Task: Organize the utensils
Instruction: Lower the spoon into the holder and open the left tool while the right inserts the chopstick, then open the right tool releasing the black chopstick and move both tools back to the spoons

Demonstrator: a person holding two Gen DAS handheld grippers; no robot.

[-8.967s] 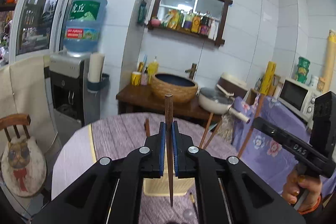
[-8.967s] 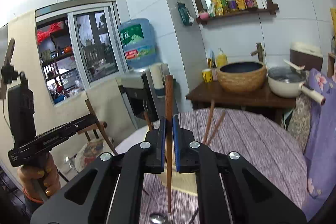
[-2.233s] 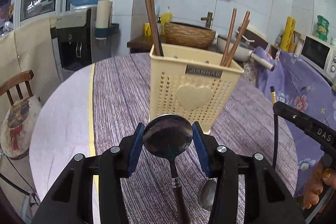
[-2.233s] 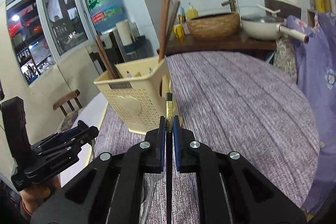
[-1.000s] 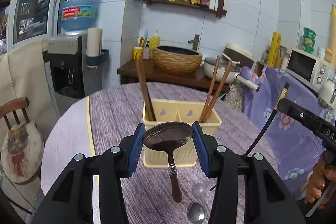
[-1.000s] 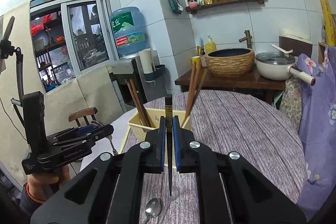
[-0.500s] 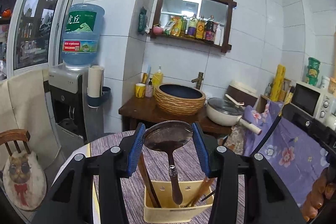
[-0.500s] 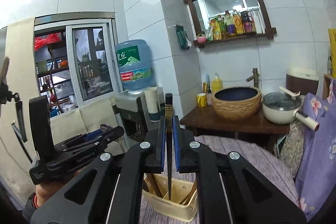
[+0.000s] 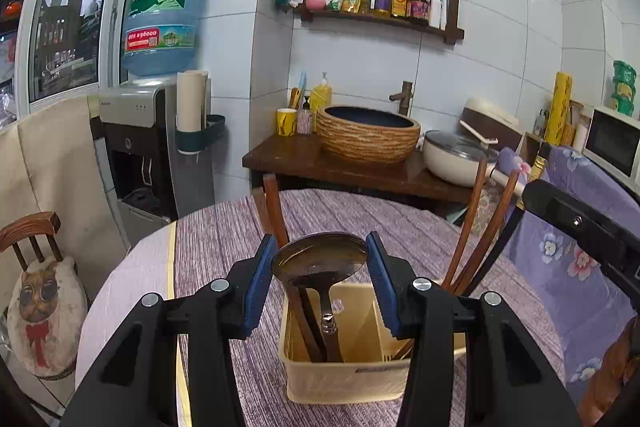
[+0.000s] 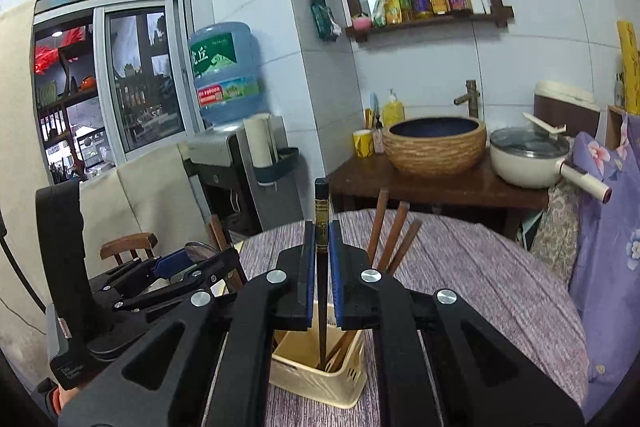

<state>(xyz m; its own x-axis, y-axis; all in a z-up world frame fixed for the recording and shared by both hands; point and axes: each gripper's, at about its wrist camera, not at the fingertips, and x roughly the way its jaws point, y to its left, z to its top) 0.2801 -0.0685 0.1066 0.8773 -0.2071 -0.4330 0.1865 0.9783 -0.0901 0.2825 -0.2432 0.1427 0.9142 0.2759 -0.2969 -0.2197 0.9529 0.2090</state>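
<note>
My left gripper [image 9: 321, 247] is shut on the bowl of a metal spoon [image 9: 320, 261]. The spoon's handle hangs down into the left compartment of the cream utensil basket [image 9: 344, 383]. Brown chopsticks [image 9: 274, 211] stand in that compartment, and more of them [image 9: 476, 227] lean in the right one. My right gripper [image 10: 321, 227] is shut on a black chopstick [image 10: 321, 203] with gold bands, held upright, its tip inside the basket [image 10: 320, 383]. The left gripper [image 10: 192, 255] shows at the left of the right wrist view, and the right gripper [image 9: 532, 195] at the right of the left wrist view.
The basket stands on a round table with a purple striped cloth [image 9: 224, 251]. Behind it is a wooden side table [image 9: 320, 167] with a woven basin [image 9: 368, 139] and a white pot [image 9: 456, 159]. A water dispenser [image 9: 136, 147] and a chair with a cat cushion [image 9: 40, 307] stand left; flowered purple fabric [image 9: 580, 267] lies right.
Both hands moved forward over the basket. The spoon handle and the chopstick tip, earlier in front of and above it, now reach inside. Both grips are unchanged.
</note>
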